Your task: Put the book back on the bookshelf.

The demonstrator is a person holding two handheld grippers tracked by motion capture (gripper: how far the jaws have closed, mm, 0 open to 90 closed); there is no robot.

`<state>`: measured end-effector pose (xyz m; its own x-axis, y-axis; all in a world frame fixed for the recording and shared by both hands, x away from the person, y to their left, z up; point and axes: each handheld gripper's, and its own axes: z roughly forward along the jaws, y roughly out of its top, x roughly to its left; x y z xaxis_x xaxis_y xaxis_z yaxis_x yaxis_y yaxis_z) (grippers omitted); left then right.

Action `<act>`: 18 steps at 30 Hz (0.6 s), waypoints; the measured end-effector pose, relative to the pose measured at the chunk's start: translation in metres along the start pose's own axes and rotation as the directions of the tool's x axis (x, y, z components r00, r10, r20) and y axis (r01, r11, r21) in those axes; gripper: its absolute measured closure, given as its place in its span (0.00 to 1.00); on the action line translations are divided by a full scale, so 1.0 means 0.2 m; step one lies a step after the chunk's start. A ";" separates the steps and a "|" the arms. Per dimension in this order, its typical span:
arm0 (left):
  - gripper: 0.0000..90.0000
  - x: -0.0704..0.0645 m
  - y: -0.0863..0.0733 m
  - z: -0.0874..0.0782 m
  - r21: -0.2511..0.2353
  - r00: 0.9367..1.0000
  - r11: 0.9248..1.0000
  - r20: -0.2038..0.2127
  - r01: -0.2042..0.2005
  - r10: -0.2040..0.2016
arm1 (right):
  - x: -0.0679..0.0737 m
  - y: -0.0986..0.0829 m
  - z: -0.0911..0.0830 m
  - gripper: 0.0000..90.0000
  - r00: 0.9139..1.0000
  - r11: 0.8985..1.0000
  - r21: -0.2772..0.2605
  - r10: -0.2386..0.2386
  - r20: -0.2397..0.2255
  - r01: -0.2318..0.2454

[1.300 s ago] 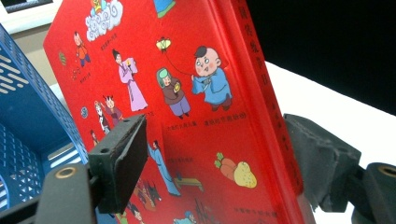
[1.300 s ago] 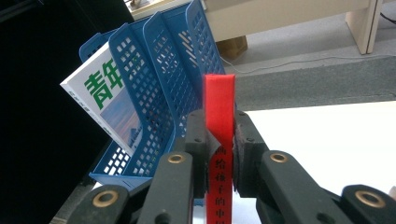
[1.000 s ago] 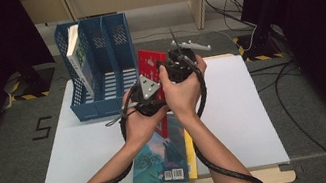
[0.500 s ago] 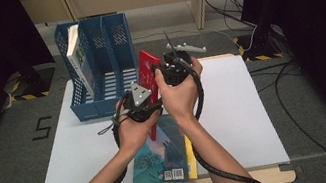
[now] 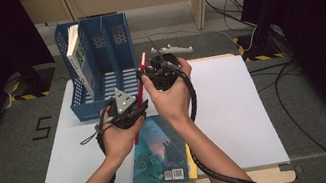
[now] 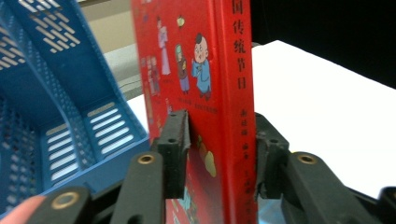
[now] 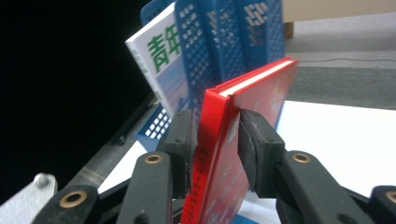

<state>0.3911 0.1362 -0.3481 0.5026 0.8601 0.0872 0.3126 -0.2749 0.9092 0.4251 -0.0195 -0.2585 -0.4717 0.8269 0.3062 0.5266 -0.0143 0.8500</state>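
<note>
A thin red book with cartoon figures on its cover stands on edge above the white table, just right of the blue file rack. My left gripper is shut on the book's lower part, spine between the jaws. My right gripper is shut on the book's upper part. In the high view both hands meet at the book, the left gripper lower and the right gripper higher. A white book with green characters leans in the rack's left slot.
A teal picture book lies flat near the table's front edge, over a yellow one. The white table top stretches to the right. Cables trail on the floor at the right, and a "5" mark is on the floor to the left.
The red book has been turned from leaning with its cover showing to standing nearly edge-on, and both hands have shifted a little toward the rack.
</note>
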 end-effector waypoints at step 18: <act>0.87 0.26 -0.15 -0.07 -0.032 0.999 0.999 0.005 0.039 -0.039 | 0.04 -0.05 0.01 0.67 0.993 0.999 0.020 -0.023 -0.115 0.026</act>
<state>0.3960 0.1950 -0.3661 0.4937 0.8682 0.0496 0.3063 -0.2270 0.9245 0.4179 -0.0119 -0.2657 -0.5620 0.7568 0.3338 0.5285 0.0181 0.8487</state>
